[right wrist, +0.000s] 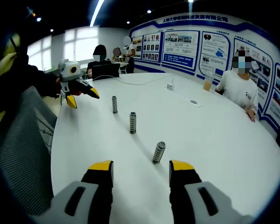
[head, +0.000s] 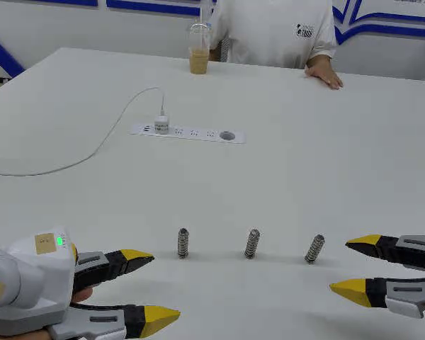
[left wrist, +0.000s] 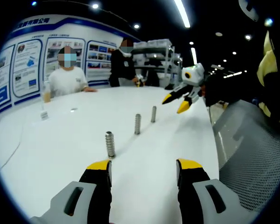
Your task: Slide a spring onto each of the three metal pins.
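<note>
Three pins stand in a row on the white table, each with a spring around it: left spring, middle spring, right spring, which leans a little. My left gripper is low at the left, open and empty, its yellow tips just left of the left spring. My right gripper is at the right edge, open and empty, beside the right spring. The left gripper view has the right gripper past the far spring. The right gripper view has the left gripper beyond the far spring.
A white power strip with a plugged charger and cable lies mid-table. A cup with a brown drink stands at the far edge. A person in a white shirt sits opposite, a hand on the table. A mesh chair is near me.
</note>
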### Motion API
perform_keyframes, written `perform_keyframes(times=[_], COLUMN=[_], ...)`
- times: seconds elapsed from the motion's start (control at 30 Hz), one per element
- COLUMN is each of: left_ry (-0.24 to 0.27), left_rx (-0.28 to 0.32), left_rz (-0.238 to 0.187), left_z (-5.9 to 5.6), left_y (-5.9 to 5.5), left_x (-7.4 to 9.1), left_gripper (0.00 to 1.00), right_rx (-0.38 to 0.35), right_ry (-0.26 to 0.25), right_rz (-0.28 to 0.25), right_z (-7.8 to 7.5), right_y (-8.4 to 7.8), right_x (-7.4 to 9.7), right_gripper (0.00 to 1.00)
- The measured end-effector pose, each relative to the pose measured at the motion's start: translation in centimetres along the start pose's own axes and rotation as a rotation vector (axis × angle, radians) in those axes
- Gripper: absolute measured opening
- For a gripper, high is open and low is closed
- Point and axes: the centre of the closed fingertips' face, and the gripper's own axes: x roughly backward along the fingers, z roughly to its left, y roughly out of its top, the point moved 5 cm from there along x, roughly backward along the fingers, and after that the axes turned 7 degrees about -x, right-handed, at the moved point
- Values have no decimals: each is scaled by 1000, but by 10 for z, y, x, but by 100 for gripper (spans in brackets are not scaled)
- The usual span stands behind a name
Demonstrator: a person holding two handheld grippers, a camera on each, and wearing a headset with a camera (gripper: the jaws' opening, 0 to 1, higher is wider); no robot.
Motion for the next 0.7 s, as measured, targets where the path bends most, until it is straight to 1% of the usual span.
perform_keyframes(times=[0.23,0.4,0.6,0.7], left_ry=[18,27,34,37], left_rx=[13,20,26,28], left_rz=[14,20,25,28], left_z=[4,5,6,6], left_y=[-7,-8,-10,-12], left_x=[3,4,5,5], left_gripper=[58,59,60,60], right_rx=[1,0,20,12], right_ry=[4,5,12,11], right_rz=[-9,-22,-28,-30], right_z=[5,7,8,6], right_y=[-3,-3,-6,-8], right_x=[3,6,6,6], right_gripper=[52,54,56,57])
